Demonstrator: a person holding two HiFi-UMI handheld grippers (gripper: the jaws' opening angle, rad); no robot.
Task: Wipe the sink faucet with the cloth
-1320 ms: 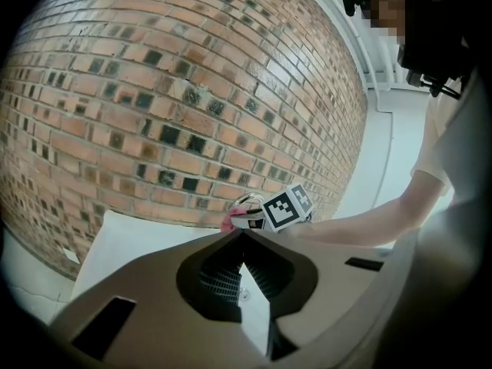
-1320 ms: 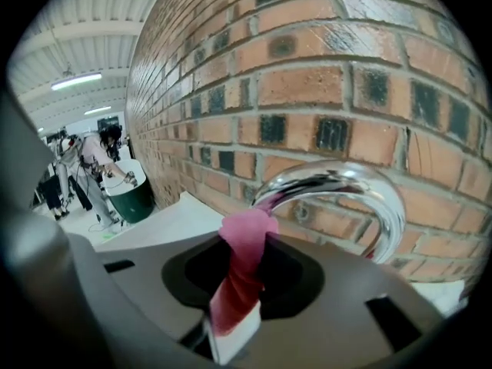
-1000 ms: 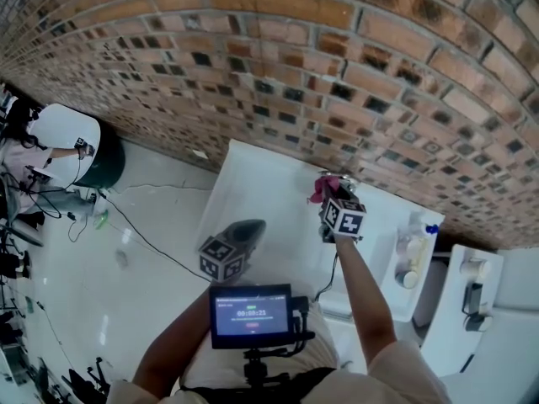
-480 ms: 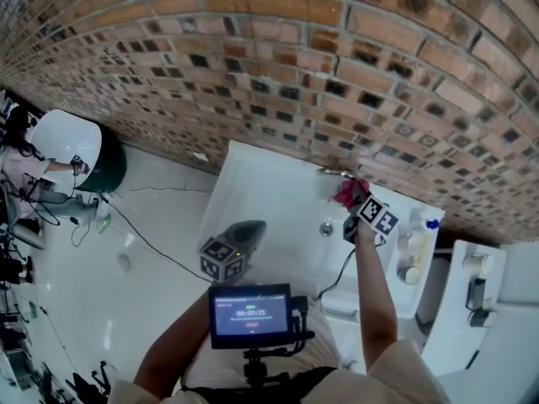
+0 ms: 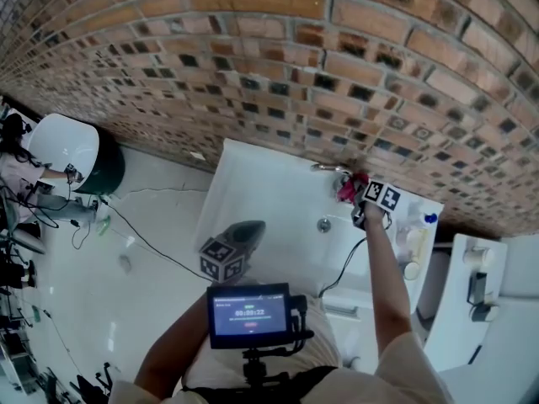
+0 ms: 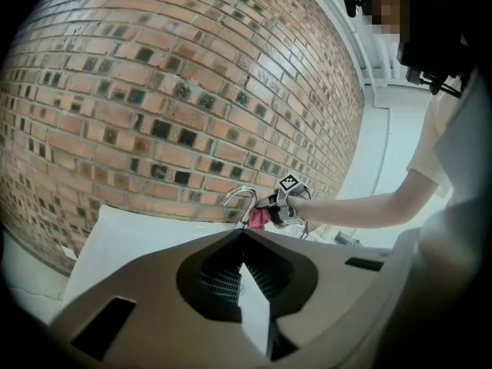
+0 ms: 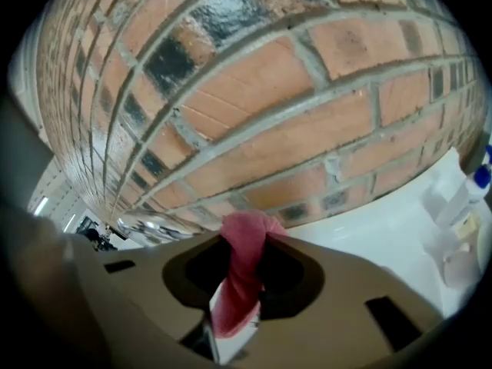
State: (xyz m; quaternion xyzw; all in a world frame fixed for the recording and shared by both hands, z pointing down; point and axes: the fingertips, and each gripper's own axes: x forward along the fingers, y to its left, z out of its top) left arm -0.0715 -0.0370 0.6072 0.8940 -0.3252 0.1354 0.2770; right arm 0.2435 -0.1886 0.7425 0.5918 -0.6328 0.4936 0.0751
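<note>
A chrome faucet [image 5: 329, 168] curves over the white sink [image 5: 269, 194] against the brick wall. My right gripper [image 5: 357, 197] is shut on a pink cloth [image 5: 346, 188] and holds it against the faucet's right side, near its base. In the right gripper view the cloth [image 7: 244, 271] hangs pinched in that gripper [image 7: 234, 317], with the faucet [image 7: 150, 225] to the left. My left gripper [image 5: 246, 232] hovers over the sink's front left, shut and empty. From the left gripper view, that gripper [image 6: 243, 261] faces the faucet [image 6: 238, 197] and the cloth [image 6: 258, 217].
Soap bottles [image 5: 413, 244] stand on the sink's right rim, seen too in the right gripper view [image 7: 455, 198]. A drain [image 5: 324, 224] lies below the faucet. The brick wall [image 5: 337, 66] rises right behind. A white fixture [image 5: 480, 289] stands at the right, a dark bin [image 5: 109, 162] at the left.
My right gripper has carried the cloth to the right and down toward the wall, and rolled, from in front of the faucet to its right side. The left gripper has stayed put.
</note>
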